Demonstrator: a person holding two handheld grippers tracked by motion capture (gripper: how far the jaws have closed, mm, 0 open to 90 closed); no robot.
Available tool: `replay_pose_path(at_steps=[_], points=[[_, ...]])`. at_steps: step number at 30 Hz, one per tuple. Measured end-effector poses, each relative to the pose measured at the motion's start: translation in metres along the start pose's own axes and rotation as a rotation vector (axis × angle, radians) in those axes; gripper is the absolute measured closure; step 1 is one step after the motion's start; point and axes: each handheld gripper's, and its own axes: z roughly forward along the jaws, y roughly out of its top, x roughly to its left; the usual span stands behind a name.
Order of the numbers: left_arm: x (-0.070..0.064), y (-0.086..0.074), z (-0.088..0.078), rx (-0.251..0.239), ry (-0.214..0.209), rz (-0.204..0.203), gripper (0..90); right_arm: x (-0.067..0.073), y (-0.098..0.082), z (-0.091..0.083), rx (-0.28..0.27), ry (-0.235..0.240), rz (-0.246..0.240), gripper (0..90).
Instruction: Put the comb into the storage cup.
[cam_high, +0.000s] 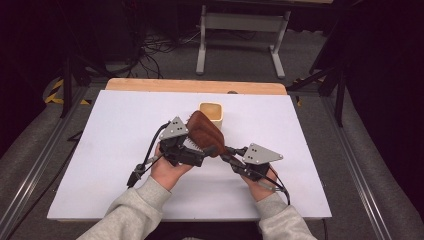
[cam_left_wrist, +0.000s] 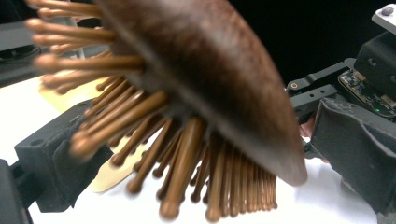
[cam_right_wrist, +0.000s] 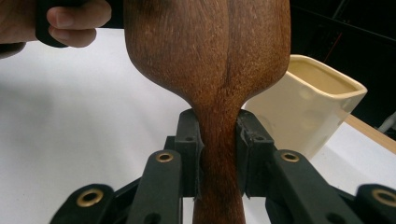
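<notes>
While our right gripper (cam_right_wrist: 218, 161) pinches the wooden hairbrush (cam_high: 205, 133) by its handle, head towards the cream cup (cam_high: 212, 112), our left gripper (cam_high: 192, 150) straddles the head, spread.

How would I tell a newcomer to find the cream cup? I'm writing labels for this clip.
Start at the white table and go to its far middle, near the wooden edge. The cream cup stands there, just beyond the brown wooden hairbrush. It is the only pale, open-topped, squarish container.

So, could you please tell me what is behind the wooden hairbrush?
Behind the hairbrush stands a cream square cup on the white table. The brush head covers the cup's near lower side, so whether they touch cannot be told.
</notes>
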Motion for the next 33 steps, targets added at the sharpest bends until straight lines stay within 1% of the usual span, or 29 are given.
replay_pose_path(at_steps=[2,3,5,7,13,17,18,20,21,22,25,27,30,33], points=[[-0.001,0.000,0.002,0.004,-0.004,-0.010,0.9,0.001,0.000,0.001,0.004,0.001,0.000,73.1],[-0.001,0.000,0.003,0.006,-0.002,-0.004,1.0,0.001,0.000,0.002,0.004,0.003,-0.001,73.2],[-0.001,0.000,0.004,0.016,0.007,-0.005,2.2,0.002,0.000,0.003,0.004,0.003,-0.005,73.1],[-0.001,0.000,0.003,0.019,0.018,-0.005,5.6,0.002,0.000,0.004,0.006,0.003,-0.001,73.1],[0.001,0.000,0.002,0.037,0.035,-0.036,14.6,0.003,-0.001,0.005,0.008,0.008,-0.005,73.1],[0.001,0.000,0.003,0.052,0.042,-0.055,16.7,0.004,-0.001,0.006,0.017,0.005,-0.009,73.0],[0.002,0.000,0.002,0.055,0.031,-0.059,17.7,0.004,-0.001,0.007,0.020,0.006,-0.010,73.0],[0.003,0.000,0.000,0.052,0.013,-0.075,22.7,0.004,-0.001,0.007,0.023,0.004,-0.016,73.0],[0.004,0.001,-0.001,0.044,0.003,-0.089,25.7,0.005,-0.001,0.007,0.025,0.003,-0.019,73.0],[0.006,0.001,-0.004,0.034,-0.015,-0.116,29.3,0.005,-0.002,0.008,0.027,0.005,-0.023,73.0],[0.007,0.002,-0.005,0.046,-0.037,-0.154,34.8,0.007,-0.001,0.008,0.029,-0.001,-0.039,72.9],[0.008,0.002,-0.006,0.057,-0.060,-0.178,39.4,0.007,-0.002,0.009,0.039,-0.003,-0.045,72.9],[0.006,0.003,-0.007,0.060,-0.069,-0.176,43.1,0.007,-0.003,0.010,0.043,-0.003,-0.054,72.8],[0.004,0.004,-0.008,0.062,-0.074,-0.159,45.9,0.007,-0.003,0.010,0.039,0.002,-0.053,72.7]])
